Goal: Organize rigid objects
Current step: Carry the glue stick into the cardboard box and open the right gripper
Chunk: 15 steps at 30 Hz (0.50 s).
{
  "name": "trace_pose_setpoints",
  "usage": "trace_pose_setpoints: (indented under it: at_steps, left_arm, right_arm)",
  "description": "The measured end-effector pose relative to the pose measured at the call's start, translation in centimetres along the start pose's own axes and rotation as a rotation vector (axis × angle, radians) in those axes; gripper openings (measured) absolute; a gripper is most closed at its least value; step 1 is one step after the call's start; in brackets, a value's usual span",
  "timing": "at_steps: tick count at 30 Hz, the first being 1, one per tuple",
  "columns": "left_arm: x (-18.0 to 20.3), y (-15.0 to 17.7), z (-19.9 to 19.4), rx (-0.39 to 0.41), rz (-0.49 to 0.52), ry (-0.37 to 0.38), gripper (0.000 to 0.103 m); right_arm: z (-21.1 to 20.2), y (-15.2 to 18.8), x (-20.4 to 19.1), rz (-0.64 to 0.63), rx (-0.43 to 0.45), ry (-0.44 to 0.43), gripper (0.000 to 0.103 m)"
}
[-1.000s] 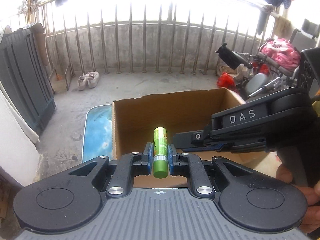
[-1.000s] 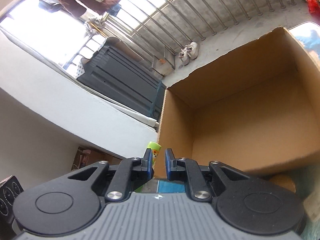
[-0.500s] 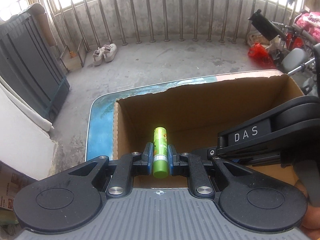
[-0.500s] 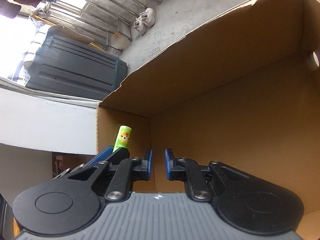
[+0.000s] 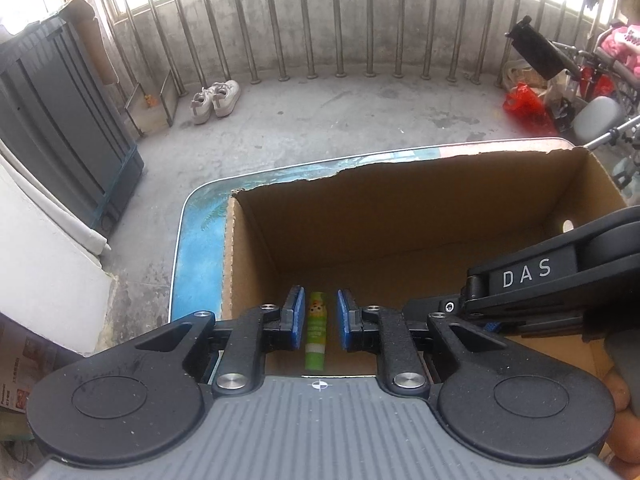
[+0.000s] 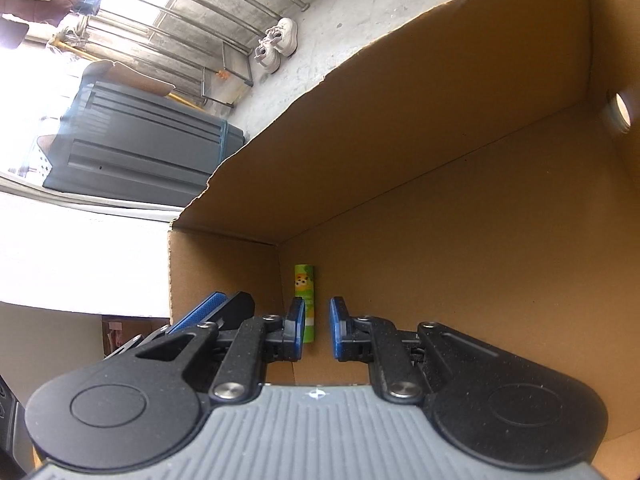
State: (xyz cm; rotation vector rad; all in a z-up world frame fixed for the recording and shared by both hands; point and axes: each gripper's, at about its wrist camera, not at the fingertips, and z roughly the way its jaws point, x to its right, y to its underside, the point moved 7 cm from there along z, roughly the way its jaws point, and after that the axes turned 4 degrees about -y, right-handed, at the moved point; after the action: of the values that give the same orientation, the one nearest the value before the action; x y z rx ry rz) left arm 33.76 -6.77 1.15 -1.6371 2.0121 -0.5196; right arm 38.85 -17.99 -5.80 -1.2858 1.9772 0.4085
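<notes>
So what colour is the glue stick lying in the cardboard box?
Bright green glue stick, with a small orange cartoon on its label; the left wrist view shows it best.

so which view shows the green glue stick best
The left wrist view: the green glue stick lies in full length on the box floor between the opening fingers, untouched. The right wrist view shows only its upper part; a finger hides the rest.

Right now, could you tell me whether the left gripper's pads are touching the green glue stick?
Apart. In the left wrist view, the left gripper is opening, with cardboard visible on both sides between its blue pads and the green glue stick.
</notes>
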Motion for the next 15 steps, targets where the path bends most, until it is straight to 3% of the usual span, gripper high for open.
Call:
trace_pose_setpoints:
  at_steps: [7, 15]
  left_arm:
    - [-0.4, 0.7, -4.9, 0.057, -0.017, 0.056, 0.024]
    - [0.3, 4.4, -12.1, 0.151, 0.011, 0.146, 0.035]
  right_arm:
    - [-5.0, 2.1, -0.9, -0.033, 0.063, -0.060, 0.015]
    - [-13.0, 7.1, -1.8, -0.108, 0.160, -0.150, 0.015]
